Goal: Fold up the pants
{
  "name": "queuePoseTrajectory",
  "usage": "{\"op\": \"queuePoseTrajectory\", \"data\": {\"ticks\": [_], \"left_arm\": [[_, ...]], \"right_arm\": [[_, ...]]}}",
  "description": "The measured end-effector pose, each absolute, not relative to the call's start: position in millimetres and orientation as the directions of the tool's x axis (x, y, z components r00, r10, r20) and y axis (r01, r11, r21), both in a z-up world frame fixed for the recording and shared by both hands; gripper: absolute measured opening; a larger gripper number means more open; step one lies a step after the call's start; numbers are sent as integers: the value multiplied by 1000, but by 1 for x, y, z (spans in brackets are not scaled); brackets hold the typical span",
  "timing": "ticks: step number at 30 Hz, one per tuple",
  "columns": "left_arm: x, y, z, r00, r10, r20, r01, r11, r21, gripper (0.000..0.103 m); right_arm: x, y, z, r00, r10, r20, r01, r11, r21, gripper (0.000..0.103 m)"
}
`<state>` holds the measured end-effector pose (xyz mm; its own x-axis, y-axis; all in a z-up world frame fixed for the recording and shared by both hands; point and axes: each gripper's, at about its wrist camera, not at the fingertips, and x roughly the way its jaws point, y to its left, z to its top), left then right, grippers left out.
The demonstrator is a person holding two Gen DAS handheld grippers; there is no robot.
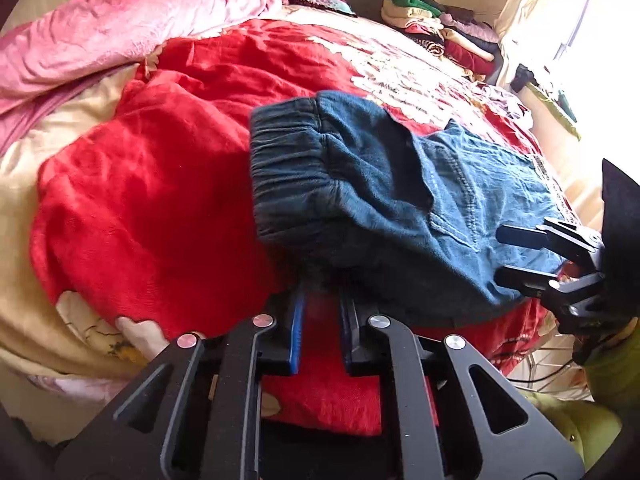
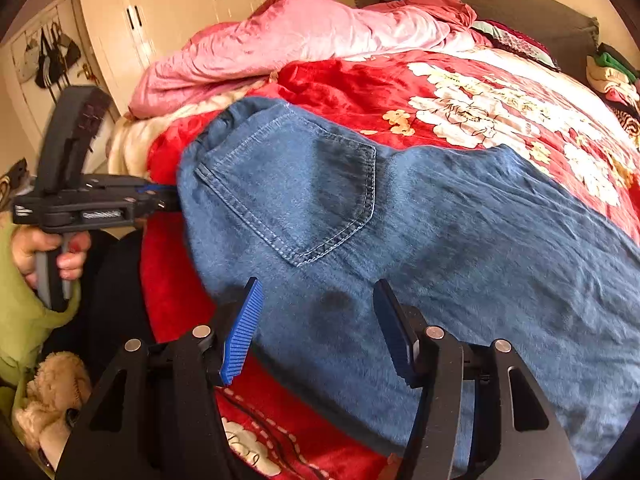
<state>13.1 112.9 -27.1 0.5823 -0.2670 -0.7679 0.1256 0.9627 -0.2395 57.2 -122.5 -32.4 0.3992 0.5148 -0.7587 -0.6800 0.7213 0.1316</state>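
Note:
Blue denim pants [image 1: 400, 208] lie on the red floral bedspread [image 1: 160, 200], elastic waistband toward the left. In the right wrist view the pants [image 2: 440, 240] show a back pocket and stretch to the right. My left gripper [image 1: 322, 300] is at the waistband's near edge, its jaws a narrow gap apart with the denim edge at their tips; whether they pinch the fabric I cannot tell. It also shows in the right wrist view [image 2: 168, 200] touching the waistband. My right gripper [image 2: 318, 300] is open, hovering over the seat of the pants; it shows in the left wrist view [image 1: 504, 256].
A pink quilt [image 2: 300, 40] is bunched at the head of the bed. A stack of folded clothes [image 1: 440, 28] sits at the far corner. A cream wardrobe [image 2: 180, 8] stands behind the bed. A bright window [image 1: 592, 20] is at the right.

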Motion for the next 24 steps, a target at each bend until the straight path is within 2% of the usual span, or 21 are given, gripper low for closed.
{"op": "queuePoseTrajectory", "data": {"ticks": [4, 8, 13, 17, 19, 20, 21, 24], "left_arm": [[5, 121, -20, 604, -189, -774, 93, 981, -167, 0], [5, 139, -27, 588, -169, -791, 36, 982, -184, 0], [-5, 151, -1, 645, -157, -748, 8, 980, -200, 0], [-2, 137, 27, 684, -165, -711, 44, 981, -186, 1], [6, 120, 40, 693, -198, -693, 95, 978, -184, 12], [13, 107, 44, 692, -214, -689, 126, 976, -177, 23], [18, 96, 47, 689, -226, -689, 149, 974, -170, 28], [39, 57, 45, 654, -284, -701, 243, 957, -161, 30]], "right_arm": [[54, -111, -28, 386, 548, -742, -714, 687, 136, 56], [57, -101, -45, 356, 511, -782, -710, 693, 129, 56], [55, -101, -53, 357, 501, -788, -701, 702, 128, 58], [51, -105, -47, 343, 519, -783, -711, 688, 144, 57], [48, -119, -33, 386, 546, -744, -699, 699, 150, 56], [48, -127, -26, 410, 551, -727, -688, 710, 151, 56], [50, -136, -20, 434, 550, -714, -671, 726, 151, 56], [60, -163, -8, 503, 510, -698, -608, 782, 133, 56]]}}
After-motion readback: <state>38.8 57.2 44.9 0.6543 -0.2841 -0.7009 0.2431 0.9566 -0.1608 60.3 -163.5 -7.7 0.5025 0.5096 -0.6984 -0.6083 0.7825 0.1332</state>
